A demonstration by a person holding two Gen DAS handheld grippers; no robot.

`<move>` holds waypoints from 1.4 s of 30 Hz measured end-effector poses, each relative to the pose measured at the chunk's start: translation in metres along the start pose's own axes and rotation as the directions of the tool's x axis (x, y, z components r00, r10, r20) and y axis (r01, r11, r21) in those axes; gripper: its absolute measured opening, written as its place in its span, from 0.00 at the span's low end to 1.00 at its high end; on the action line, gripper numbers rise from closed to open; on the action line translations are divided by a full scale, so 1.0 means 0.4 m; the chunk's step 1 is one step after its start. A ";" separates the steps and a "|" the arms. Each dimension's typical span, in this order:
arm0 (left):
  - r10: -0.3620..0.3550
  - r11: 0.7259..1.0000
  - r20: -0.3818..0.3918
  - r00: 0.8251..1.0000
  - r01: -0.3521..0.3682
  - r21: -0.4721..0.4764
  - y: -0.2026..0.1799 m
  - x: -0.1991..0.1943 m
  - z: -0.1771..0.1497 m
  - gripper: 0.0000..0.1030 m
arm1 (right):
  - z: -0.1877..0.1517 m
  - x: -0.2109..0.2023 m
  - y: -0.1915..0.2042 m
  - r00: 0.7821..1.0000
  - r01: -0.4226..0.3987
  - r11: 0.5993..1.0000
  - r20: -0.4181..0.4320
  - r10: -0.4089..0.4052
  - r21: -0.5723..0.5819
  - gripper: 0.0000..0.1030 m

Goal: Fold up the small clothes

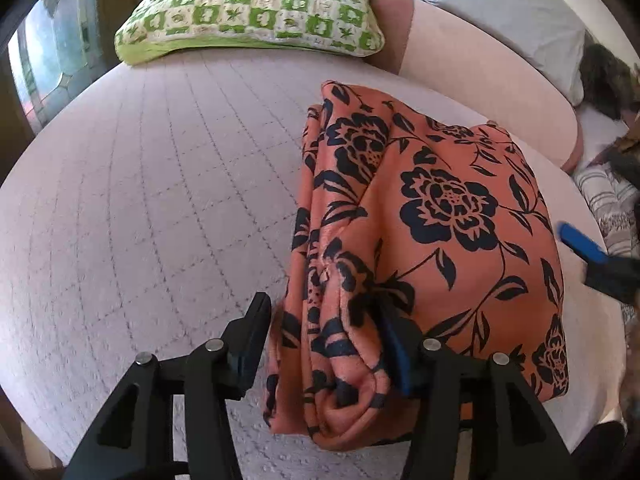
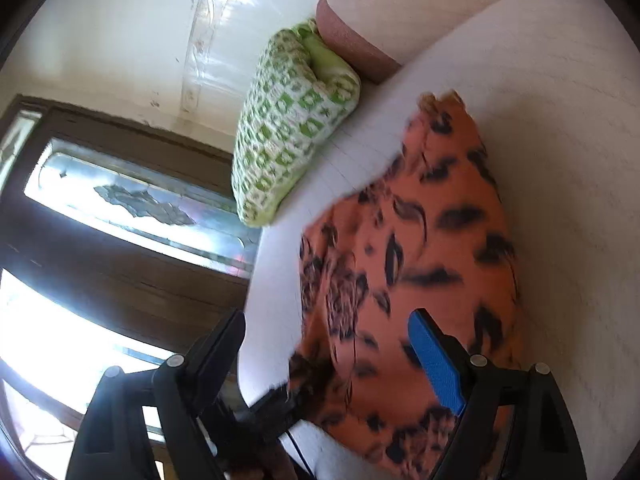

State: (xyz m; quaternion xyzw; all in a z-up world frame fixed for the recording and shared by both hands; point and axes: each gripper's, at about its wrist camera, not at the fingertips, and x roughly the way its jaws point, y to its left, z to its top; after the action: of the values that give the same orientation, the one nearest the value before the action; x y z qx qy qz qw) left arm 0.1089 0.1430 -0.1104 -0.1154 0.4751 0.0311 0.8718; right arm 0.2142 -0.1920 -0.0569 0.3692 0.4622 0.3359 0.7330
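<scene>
Orange cloth with black flowers (image 1: 440,208) lies on the pale quilted bed (image 1: 140,200), already folded into a thick bundle, so little seems left (perhaps a last tuck). One garment, one green pillow (image 1: 256,12), far left. The left gripper (image 1: 324,344) straddles the near folds, fingers apart; the right gripper (image 2: 328,344) hovers wide open.

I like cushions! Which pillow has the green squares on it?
The green-checked cushion at the far end of the bed has them. The other pillow, beside it on the right, is plain pale blue-grey.
</scene>
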 end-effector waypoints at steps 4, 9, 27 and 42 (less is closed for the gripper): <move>-0.003 1.000 -0.002 1.000 0.003 0.003 0.008 -0.012 0.007 0.55 | 0.021 0.041 -0.074 1.000 0.002 0.992 -0.023 0.001 0.129 0.83; -0.011 0.998 0.157 0.988 0.002 0.058 -0.033 -0.122 0.064 0.54 | 0.049 -0.002 -0.010 0.999 -0.053 0.997 0.003 0.053 0.052 0.83; -0.031 0.999 -0.011 0.999 0.030 -0.012 0.024 0.029 0.090 0.64 | 0.140 0.122 -0.072 0.997 0.077 0.996 -0.029 -0.076 0.048 0.83; 0.011 1.000 0.008 1.000 -0.011 0.009 0.012 0.033 0.105 0.68 | 0.037 0.045 0.068 0.997 0.060 0.994 -0.039 -0.064 -0.090 0.86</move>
State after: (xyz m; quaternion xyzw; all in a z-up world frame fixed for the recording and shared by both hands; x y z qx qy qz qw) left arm 0.1496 0.1567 -0.1005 -0.1088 0.4724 0.0344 0.8739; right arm 0.2302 -0.1670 -0.0370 0.3147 0.4730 0.3408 0.7490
